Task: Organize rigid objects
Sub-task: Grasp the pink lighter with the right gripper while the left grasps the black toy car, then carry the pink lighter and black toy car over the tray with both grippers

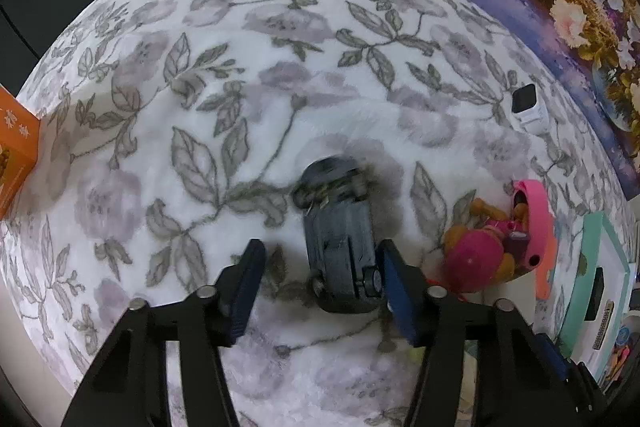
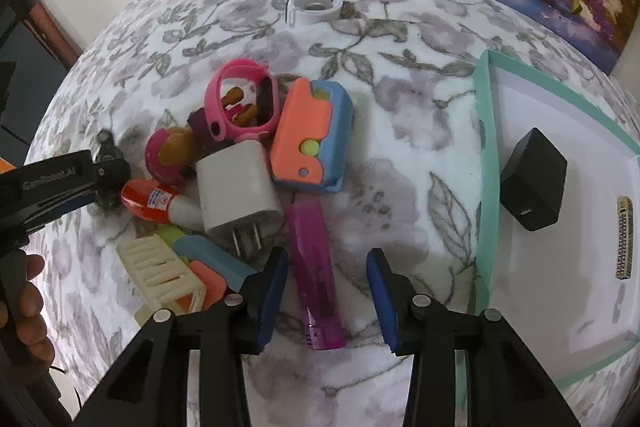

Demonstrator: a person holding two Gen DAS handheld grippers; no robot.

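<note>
A dark grey toy car (image 1: 340, 235) lies on the flowered blanket (image 1: 240, 67) between the fingers of my left gripper (image 1: 320, 291). Its rear wheel touches the right finger (image 1: 396, 291); the left finger stands clear of it, so the jaws are open. In the right wrist view a purple lighter (image 2: 316, 267) lies lengthwise between the fingers of my right gripper (image 2: 328, 291), with a gap on its right side; these jaws are open too. A white tray with a teal rim (image 2: 486, 147) holds a black adapter (image 2: 534, 183).
A heap left of the lighter holds a white charger (image 2: 236, 187), a pink watch (image 2: 240, 103), an orange-and-blue toy (image 2: 312, 135), a red glue bottle (image 2: 148, 199) and a cream comb (image 2: 160, 271). A white watch (image 2: 316, 7) lies farther back. An orange box (image 1: 16, 147) stands at the left edge.
</note>
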